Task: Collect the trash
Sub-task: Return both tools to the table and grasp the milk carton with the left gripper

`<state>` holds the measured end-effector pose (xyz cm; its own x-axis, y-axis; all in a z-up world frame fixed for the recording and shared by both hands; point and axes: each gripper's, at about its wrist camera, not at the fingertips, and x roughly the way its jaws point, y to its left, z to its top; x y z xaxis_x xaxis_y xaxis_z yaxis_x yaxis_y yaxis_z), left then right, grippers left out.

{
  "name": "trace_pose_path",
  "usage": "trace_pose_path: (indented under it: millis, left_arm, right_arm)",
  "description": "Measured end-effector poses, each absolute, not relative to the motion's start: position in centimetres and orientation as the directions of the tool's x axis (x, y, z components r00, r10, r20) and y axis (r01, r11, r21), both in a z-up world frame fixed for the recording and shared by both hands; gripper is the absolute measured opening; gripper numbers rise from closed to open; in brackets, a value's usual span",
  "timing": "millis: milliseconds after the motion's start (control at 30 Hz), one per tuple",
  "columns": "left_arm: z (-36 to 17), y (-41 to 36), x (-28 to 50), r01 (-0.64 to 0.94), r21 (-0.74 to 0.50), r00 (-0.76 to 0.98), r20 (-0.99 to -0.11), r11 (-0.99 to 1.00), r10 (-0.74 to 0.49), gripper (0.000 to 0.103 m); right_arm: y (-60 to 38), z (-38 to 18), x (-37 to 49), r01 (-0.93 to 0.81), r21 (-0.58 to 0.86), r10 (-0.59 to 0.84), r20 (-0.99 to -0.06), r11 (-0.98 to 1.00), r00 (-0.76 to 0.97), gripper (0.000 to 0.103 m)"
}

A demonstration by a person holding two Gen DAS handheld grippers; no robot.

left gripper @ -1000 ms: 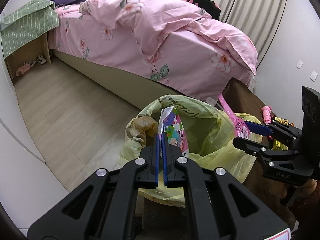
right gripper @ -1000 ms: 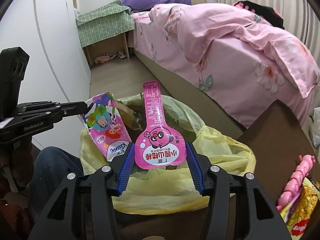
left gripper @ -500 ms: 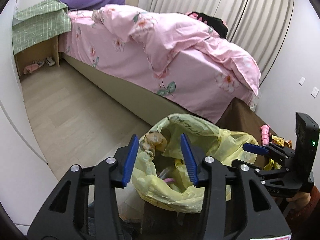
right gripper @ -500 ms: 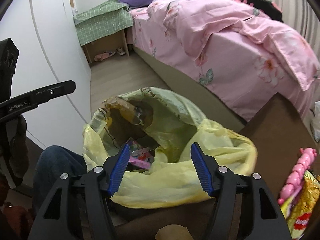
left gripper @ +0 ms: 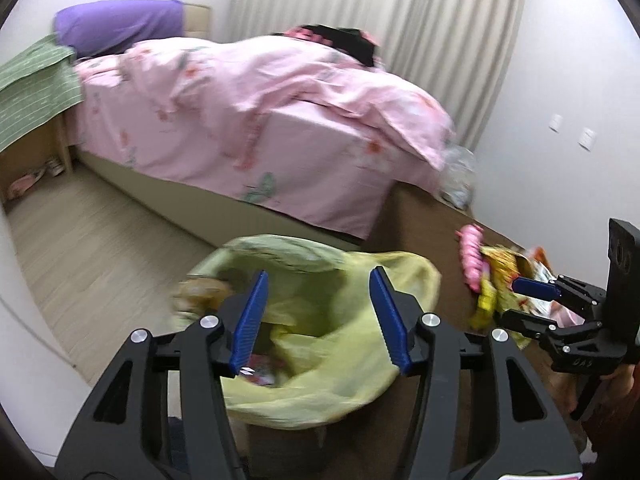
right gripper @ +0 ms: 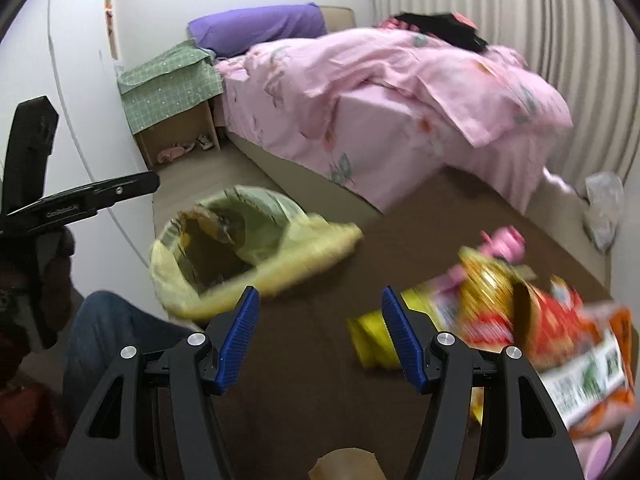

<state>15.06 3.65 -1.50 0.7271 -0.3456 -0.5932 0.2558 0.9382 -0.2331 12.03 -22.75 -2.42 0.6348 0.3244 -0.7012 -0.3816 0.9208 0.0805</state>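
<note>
Left view: left gripper empty above the yellow trash bag, jaws about half apart and opening; some wrappers already inside the bag. Right view: right gripper wide open, empty, over the brown table; pile of snack wrappers just beside it, not yet collected.

A bed under a rumpled pink floral duvet is seen filling the upper middle, with a purple pillow parked at its 10 o'clock end. A green checked cloth is draped over a small wooden nightstand just beside the pillow, slippers tucked underneath. Pleated curtains are hung at 1 o'clock; pale wood flooring is laid at 8 o'clock.
</note>
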Motion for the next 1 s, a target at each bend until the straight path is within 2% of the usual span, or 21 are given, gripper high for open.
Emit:
trace_pose_path:
  millis: [67,200,400,567,833,900,1000]
  left_arm:
    - [-1.6,1.4,15.1,0.301,-0.235,0.707,-0.595,0.924,-0.381,0.050]
    - [-2.0,-3.1,14.8,0.393,-0.241,0.660,-0.599,0.888,-0.454,0.051]
    - [-2.6,-9.5,14.8,0.502,-0.253,0.594,-0.594,0.827,-0.542,0.051]
    - [-2.9,-14.5,14.4,0.574,-0.247,0.536,-0.608,0.781,-0.586,0.051]
    - [-2.7,-20.0,13.6,0.674,-0.238,0.460,-0.606,0.699,-0.649,0.051]
    - [-2.4,-21.9,13.3,0.718,-0.241,0.422,-0.595,0.653,-0.684,0.058]
    - [-2.2,-25.7,12.9,0.789,-0.209,0.376,-0.579,0.578,-0.723,0.060]
  right_arm:
    - [-24.5,-2.3,10.6,-0.361,0.059,0.300,-0.687,0.931,0.662,0.060]
    - [-28.6,-2.4,7.6,-0.245,-0.032,0.160,-0.673,0.969,0.722,0.060]
    - [-35.4,-3.9,4.9,-0.084,-0.035,0.034,-0.706,0.996,0.708,0.060]
    - [-40.1,-4.4,3.1,0.072,-0.102,-0.122,-0.672,0.992,0.730,0.060]
    - [-47.5,-4.1,3.5,0.168,-0.009,-0.134,-0.652,0.986,0.747,0.060]
    - [-48.5,-4.0,3.5,0.190,-0.017,-0.156,-0.643,0.982,0.750,0.060]
    - [-49.7,-4.2,3.2,0.229,-0.039,-0.200,-0.642,0.973,0.740,0.060]
